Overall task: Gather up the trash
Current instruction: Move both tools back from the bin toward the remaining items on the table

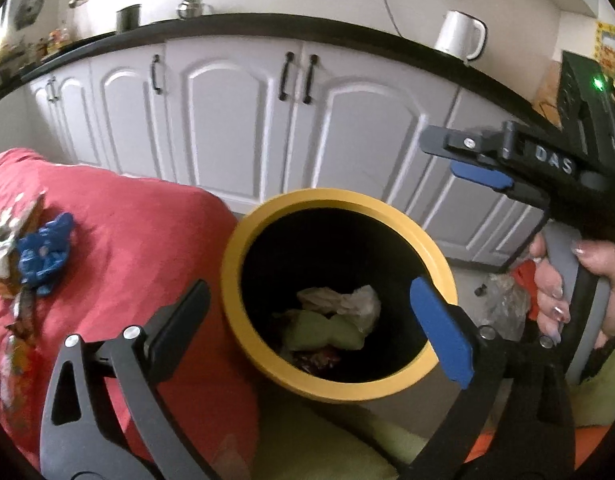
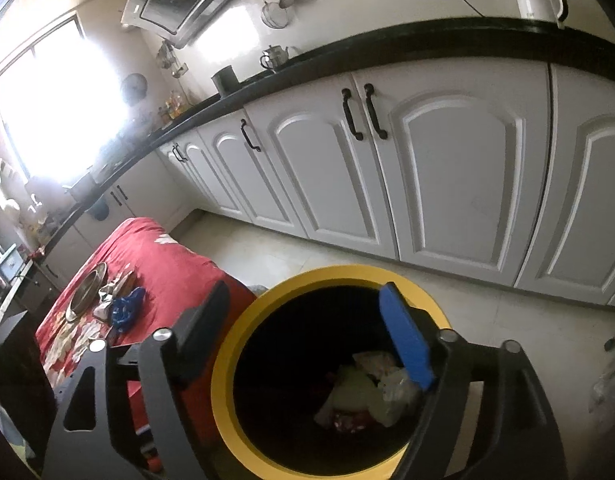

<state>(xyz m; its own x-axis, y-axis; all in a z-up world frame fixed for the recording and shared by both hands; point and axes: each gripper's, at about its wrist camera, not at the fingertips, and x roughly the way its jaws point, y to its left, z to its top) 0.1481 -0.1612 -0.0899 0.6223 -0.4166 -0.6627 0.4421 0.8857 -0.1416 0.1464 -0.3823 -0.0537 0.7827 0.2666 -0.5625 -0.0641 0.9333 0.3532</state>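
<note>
Both of your claws stand wide apart and hold nothing: the left claw and the right claw hang over the yellow-rimmed bin, crumpled trash lying at its bottom below them, more trash left of them on the red-covered tabletop

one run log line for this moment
left gripper: open, empty | right gripper: open, empty | bin: trash inside | blue wrapper: on red cloth
</note>
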